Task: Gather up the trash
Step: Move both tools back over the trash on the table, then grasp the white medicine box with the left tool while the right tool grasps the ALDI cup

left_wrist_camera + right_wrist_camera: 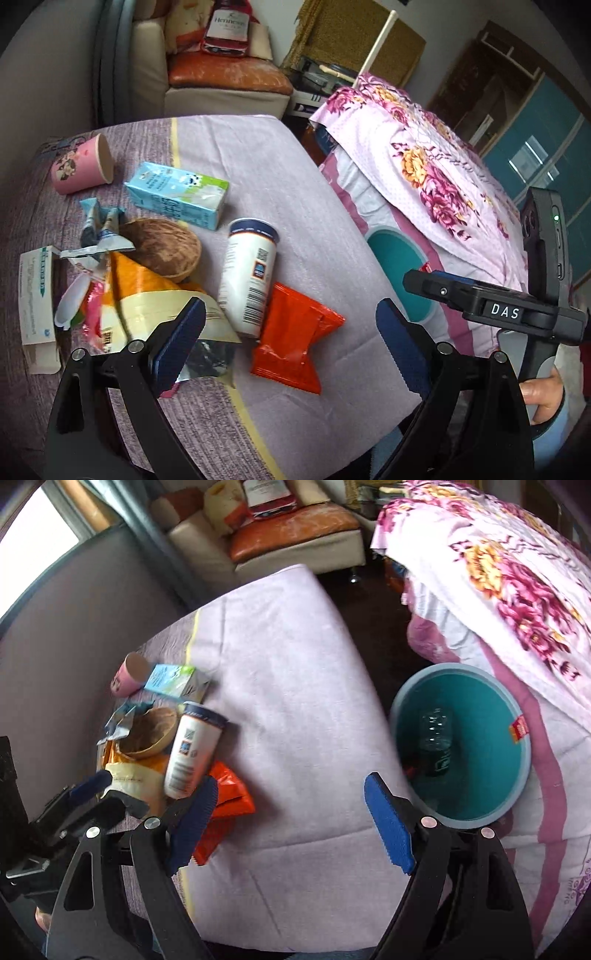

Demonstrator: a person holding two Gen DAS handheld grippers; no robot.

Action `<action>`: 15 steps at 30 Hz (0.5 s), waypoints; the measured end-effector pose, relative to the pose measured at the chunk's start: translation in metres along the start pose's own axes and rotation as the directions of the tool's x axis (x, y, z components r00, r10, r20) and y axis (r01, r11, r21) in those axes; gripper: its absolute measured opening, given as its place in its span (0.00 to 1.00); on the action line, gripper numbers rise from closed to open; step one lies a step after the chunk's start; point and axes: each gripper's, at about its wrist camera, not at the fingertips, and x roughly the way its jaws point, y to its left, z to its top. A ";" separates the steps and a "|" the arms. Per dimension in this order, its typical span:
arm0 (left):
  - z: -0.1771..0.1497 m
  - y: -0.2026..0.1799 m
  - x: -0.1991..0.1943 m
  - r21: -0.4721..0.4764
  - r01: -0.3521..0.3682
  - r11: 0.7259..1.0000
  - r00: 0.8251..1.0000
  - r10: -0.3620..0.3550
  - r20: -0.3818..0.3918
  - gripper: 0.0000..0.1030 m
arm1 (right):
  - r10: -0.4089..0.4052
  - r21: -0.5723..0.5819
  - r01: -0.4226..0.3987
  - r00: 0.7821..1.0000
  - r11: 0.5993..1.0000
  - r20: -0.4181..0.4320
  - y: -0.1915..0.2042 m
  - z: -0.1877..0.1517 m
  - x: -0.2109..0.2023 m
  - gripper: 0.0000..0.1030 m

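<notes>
Trash lies on a purple-clothed table point(258, 155): a white cylindrical can point(247, 273), a red wrapper point(291, 347), a blue milk carton point(177, 192), a pink paper cup point(81, 164), a brown coconut shell point(162, 247), an orange bag point(147, 295), crumpled wrappers and a white box point(37, 306). My left gripper point(291, 343) is open, just above the red wrapper. My right gripper point(291, 819) is open and empty over the table's bare right part point(295, 701). A teal bin point(480, 720) holds a clear bottle point(436, 734).
A floral-covered mound point(424, 158) rises right of the table, beside the bin. A sofa seat point(229, 77) with a boxed bottle stands behind. The right gripper's body point(517, 314) shows at the right of the left wrist view.
</notes>
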 end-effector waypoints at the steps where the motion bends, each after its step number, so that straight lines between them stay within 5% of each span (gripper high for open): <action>1: 0.001 0.008 -0.004 -0.010 -0.007 1.000 1.000 0.007 0.010 0.91 | 0.001 -0.009 -0.001 1.000 1.000 -0.007 0.008 0.000 0.003 0.75; 15: 0.003 0.133 -0.031 -0.177 -0.155 0.972 0.986 0.164 0.041 0.91 | 0.014 -0.103 -0.028 0.991 0.994 -0.134 0.085 0.016 0.063 0.75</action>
